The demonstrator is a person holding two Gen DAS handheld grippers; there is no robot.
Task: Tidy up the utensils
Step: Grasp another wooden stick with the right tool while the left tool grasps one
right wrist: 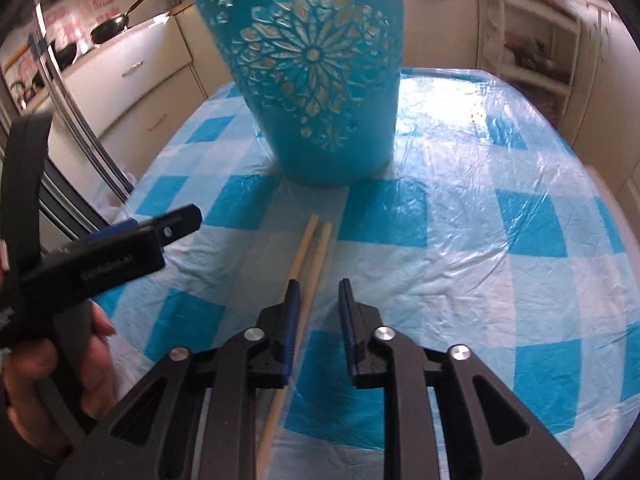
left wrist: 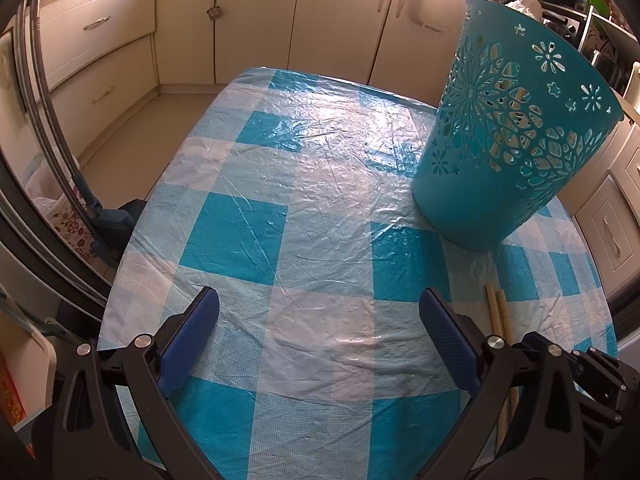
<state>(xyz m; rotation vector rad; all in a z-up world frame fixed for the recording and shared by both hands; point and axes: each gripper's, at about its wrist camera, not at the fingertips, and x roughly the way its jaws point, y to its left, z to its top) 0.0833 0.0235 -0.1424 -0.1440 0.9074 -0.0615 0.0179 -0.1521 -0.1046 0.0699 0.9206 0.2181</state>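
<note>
Left gripper [left wrist: 319, 334] tilts down over the table [left wrist: 328, 208], jaws spread wide, empty. Right gripper [right wrist: 319, 287] tilts down over the chopsticks [right wrist: 310, 252], jaws narrowly parted, pinching nothing.

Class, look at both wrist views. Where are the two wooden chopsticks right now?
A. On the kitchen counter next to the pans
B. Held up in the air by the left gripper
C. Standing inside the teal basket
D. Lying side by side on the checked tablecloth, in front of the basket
D: the chopsticks lie flat together on the tablecloth, short of the basket, with the left gripper open and empty.
</note>
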